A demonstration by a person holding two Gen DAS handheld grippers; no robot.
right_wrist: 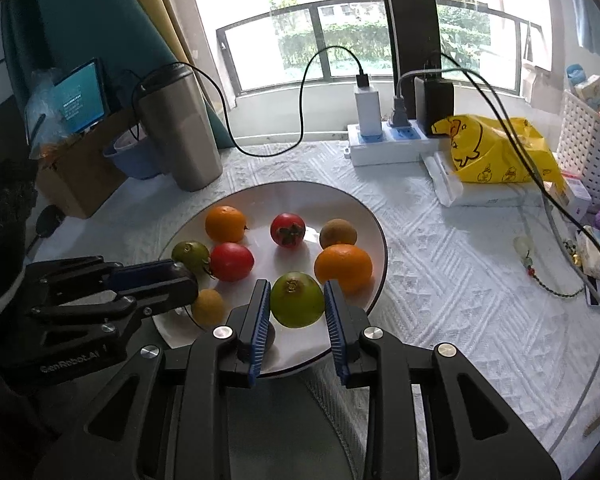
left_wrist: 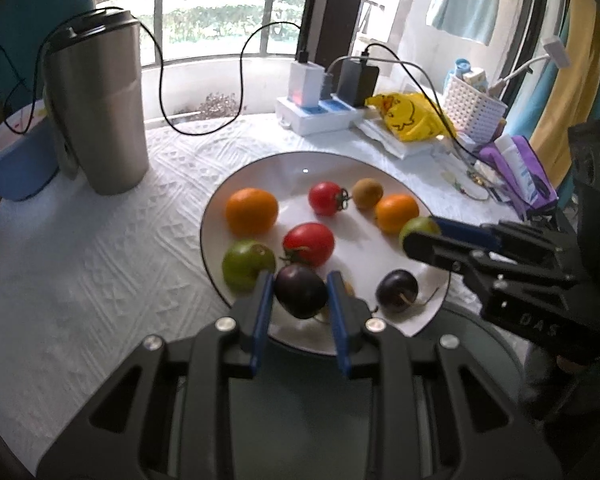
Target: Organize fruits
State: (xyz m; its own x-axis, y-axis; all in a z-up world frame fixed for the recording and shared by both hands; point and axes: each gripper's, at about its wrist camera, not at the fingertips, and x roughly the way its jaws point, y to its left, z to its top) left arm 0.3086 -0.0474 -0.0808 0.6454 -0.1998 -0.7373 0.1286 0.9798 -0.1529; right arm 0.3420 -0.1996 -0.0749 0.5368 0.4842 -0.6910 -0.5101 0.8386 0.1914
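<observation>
White patterned cloth covers the worktop [right_wrist: 440, 280], with a steel tumbler [left_wrist: 100, 108] at the plate's ten o'clock. On the plate [left_wrist: 260, 176] lie oranges, tomatoes and a kiwi. The left tongs [left_wrist: 300, 296] bracket a dark plum [left_wrist: 300, 292] at the plate's six o'clock, pads touching or nearly so. The right tongs [right_wrist: 296, 300] likewise flank a green fruit [right_wrist: 297, 300]; whether either grips firmly, I cannot tell.
</observation>
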